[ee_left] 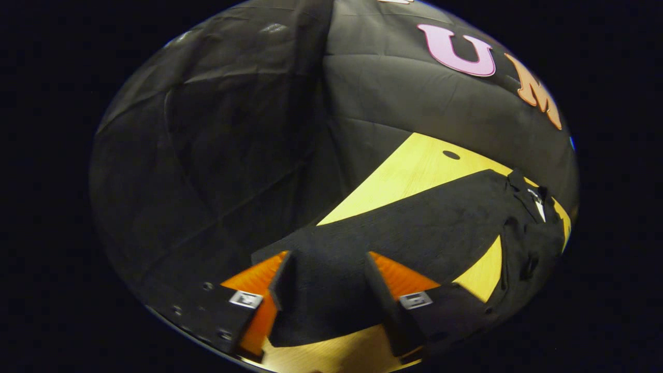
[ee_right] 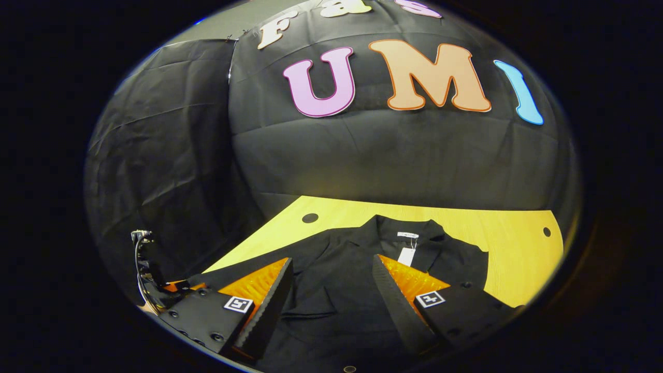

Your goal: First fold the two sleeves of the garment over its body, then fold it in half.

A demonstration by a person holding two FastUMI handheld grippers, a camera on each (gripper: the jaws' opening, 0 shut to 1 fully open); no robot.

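A black jacket (ee_right: 336, 269) lies flat on the yellow wooden table (ee_right: 507, 259), collar and white tag (ee_right: 406, 255) at the far side. In the left gripper view its body (ee_left: 533, 238) lies at the right and one sleeve (ee_left: 414, 223) stretches out toward me. My left gripper (ee_left: 329, 280) is open, low over the sleeve's end, with the black cloth lying between its fingers. My right gripper (ee_right: 331, 282) is open above the jacket's front, just short of the collar. The left gripper (ee_right: 150, 280) also shows at the table's left edge in the right gripper view.
The table (ee_left: 409, 171) has small round holes (ee_right: 310, 217) near its far corners. Black cloth walls close the booth behind and to the left. Bare wood lies to the right of the jacket and beyond the collar.
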